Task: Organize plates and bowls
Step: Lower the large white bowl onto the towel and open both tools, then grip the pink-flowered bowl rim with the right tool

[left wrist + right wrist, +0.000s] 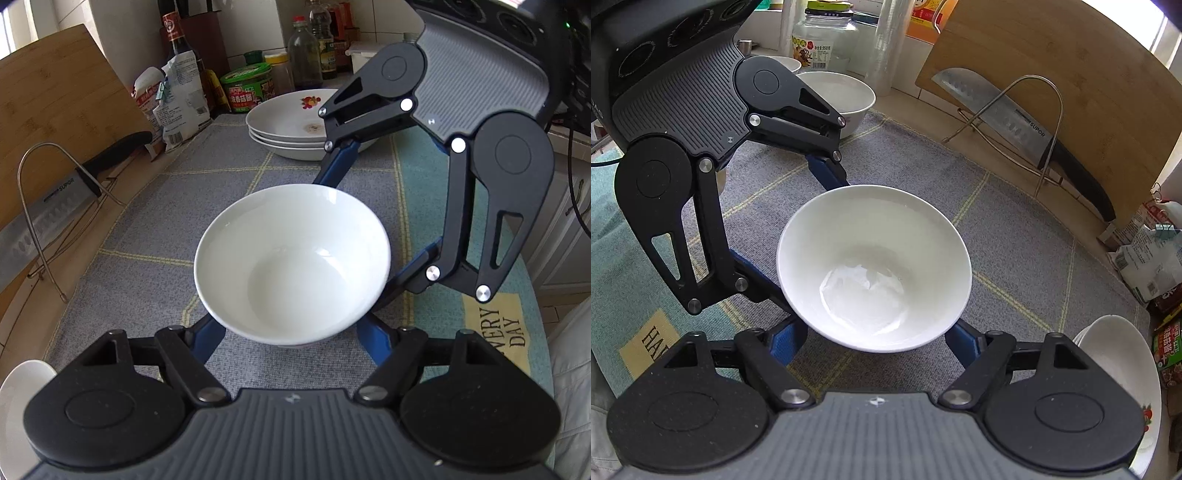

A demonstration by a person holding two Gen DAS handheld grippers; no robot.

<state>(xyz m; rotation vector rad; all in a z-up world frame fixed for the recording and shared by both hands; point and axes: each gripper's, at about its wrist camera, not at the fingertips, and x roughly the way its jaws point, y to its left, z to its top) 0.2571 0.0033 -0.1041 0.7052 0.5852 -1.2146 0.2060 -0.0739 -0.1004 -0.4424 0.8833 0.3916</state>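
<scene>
**Both grippers on one white bowl**

A white bowl (pixel 291 266) sits upright between the blue fingers of two grippers that meet it from different sides. In the left wrist view the left gripper (pixel 295 332) has its fingers against the bowl's lower sides, near edge, so it is grasping the bowl. The right gripper (pixel 364 225) comes in from the far right, one finger at the far rim and the other at the right side, and it too is clenched on the bowl. The right wrist view shows the same hold from the other side: the right gripper (pixel 875 339) pinches the bowl (pixel 873 266) low down, and the left gripper (pixel 798 229) reaches in from the far left. Whether the bowl's foot touches the cloth cannot be told.

Below lies a grey checked cloth (pixel 147 229) over the counter. A stack of plates (pixel 291 122) with a flower print stands far behind the bowl in the left view. In the right view another bowl (pixel 846 96) stands at the far left, beside a jar (pixel 823 37). A cleaver (pixel 1008 114) rests on a wire rack (pixel 1049 122) against a wooden board (pixel 1089 92) at the far right.
</scene>
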